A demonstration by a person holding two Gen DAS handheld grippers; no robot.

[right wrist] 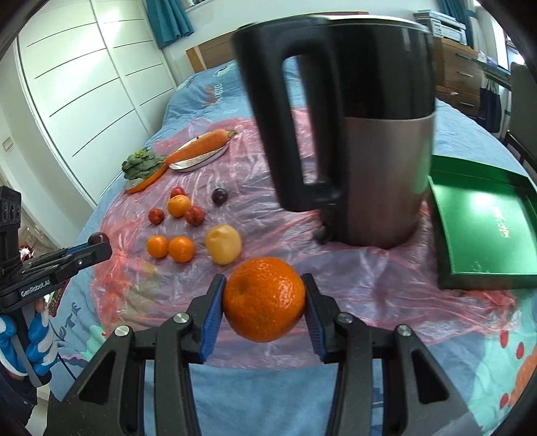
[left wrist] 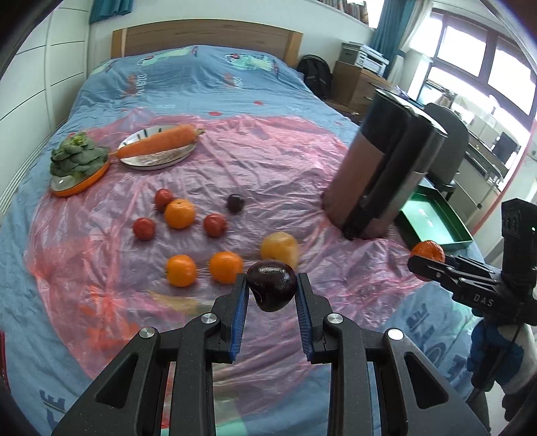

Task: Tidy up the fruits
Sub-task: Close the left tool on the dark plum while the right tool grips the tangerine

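Fruits: dark plum [left wrist: 272,290] clamped in left gripper [left wrist: 272,295], orange [right wrist: 264,299] clamped in right gripper [right wrist: 264,302], both held above the pink plastic sheet [left wrist: 268,167]. Carry step, apparently. Next likely calls for swinging past the kettle [right wrist: 372,134] to the green tray [right wrist: 483,218].

A bedroom in a home was shown. A big bed [left wrist: 208,77] with a blue printed cover and a wooden headboard [left wrist: 206,38] was seen. White wardrobe doors [right wrist: 87,77] were set along one wall. Blue curtains [left wrist: 389,30] were hung by a wide window [left wrist: 476,63], and a wooden chest of drawers [left wrist: 359,84] was placed near it.
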